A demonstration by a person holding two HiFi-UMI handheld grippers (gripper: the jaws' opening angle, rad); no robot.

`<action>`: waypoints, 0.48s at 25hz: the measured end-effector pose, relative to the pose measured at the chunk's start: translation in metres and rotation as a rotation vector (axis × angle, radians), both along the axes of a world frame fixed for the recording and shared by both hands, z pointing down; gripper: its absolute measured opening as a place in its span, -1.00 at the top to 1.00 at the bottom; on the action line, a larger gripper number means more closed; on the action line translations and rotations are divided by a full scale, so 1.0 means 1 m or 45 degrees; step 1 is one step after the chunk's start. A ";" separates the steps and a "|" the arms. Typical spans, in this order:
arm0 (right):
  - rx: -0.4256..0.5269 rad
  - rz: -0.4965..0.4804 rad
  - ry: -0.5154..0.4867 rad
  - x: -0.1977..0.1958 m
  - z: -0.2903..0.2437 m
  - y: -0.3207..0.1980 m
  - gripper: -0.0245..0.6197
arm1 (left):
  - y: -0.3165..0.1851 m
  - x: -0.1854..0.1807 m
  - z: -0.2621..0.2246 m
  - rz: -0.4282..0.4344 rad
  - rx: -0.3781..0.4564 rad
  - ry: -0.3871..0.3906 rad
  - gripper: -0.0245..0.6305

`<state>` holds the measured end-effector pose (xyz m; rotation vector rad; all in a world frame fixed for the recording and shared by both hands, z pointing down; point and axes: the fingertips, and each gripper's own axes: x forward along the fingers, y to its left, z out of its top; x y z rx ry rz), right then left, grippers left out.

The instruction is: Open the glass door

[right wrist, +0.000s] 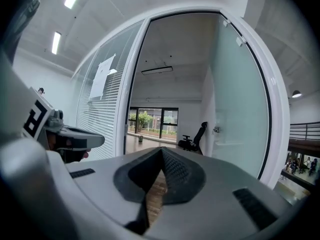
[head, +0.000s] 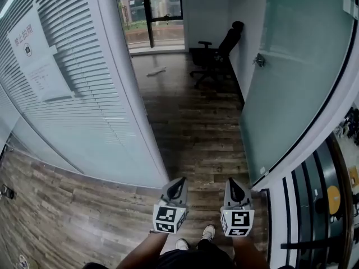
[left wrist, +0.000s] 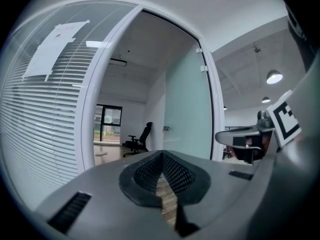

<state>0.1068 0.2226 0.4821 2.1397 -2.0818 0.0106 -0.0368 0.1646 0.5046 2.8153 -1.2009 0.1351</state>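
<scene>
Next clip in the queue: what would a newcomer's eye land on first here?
The frosted glass door stands wide open at the right, swung into the room, with a black office chair at the far end. At the bottom of the head view, the left gripper and right gripper sit side by side before the doorway, both shut and empty. A paper notice hangs on the blinds wall at the left.
</scene>
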 end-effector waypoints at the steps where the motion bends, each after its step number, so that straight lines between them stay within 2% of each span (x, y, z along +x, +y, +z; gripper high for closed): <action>1: 0.000 0.004 0.001 -0.003 0.000 0.003 0.88 | 0.003 -0.003 0.000 0.005 0.000 0.003 0.93; 12: 0.002 0.031 0.017 -0.027 0.000 0.033 0.88 | 0.032 -0.026 -0.003 0.036 -0.009 0.020 0.93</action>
